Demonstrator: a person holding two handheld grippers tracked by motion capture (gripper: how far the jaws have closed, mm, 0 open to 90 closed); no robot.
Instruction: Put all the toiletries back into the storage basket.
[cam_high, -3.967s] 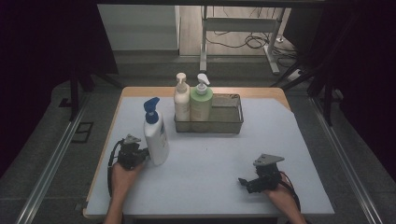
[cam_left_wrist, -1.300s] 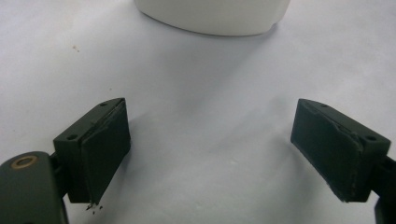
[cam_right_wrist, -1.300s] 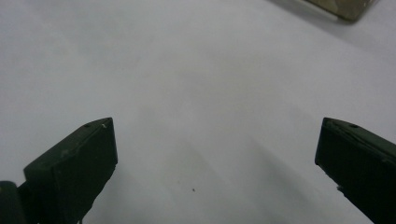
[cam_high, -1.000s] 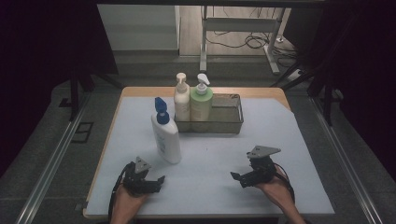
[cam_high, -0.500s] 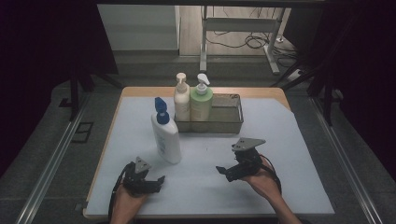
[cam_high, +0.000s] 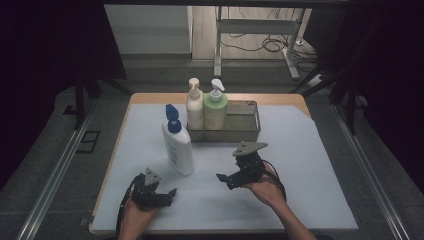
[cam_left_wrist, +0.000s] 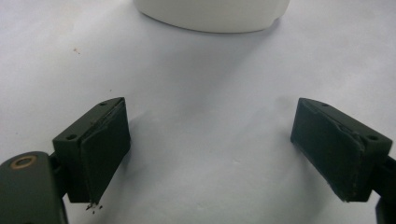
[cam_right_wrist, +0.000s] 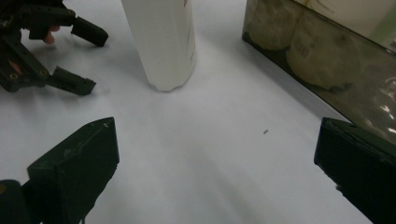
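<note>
While the white bottle with the blue pump (cam_high: 178, 145) stood upright on the desk (cam_high: 310, 165), just in front of the left end of the metal tray (cam_high: 248, 131), we had both grippers low and empty on either side of it. Our left gripper (cam_high: 171, 193) rested near the front edge of the desk, ahead of and slightly left of the bottle, its jaws spread wide with nothing between them; in the left gripper view only the bottle's base (cam_left_wrist: 212, 14) rose beyond the open jaws. Our right gripper (cam_high: 220, 177) was raised off the desk to the right of the bottle and pointed toward it, jaws likewise wide apart and holding nothing. From its own view the bottle (cam_right_wrist: 161, 42) stood ahead and to the left, with the tray wall (cam_right_wrist: 327, 60) off to the right.

Two other pump bottles, a cream one (cam_high: 194, 107) and a green one (cam_high: 215, 108), stood inside the tray behind the white bottle.

We judged this to be the approach step, the right gripper reaching for the white bottle. The next move would call for bringing the open jaws level around the bottle's body, squarely on its sides, before closing, since a tall bottle could tip if nudged off centre.
</note>
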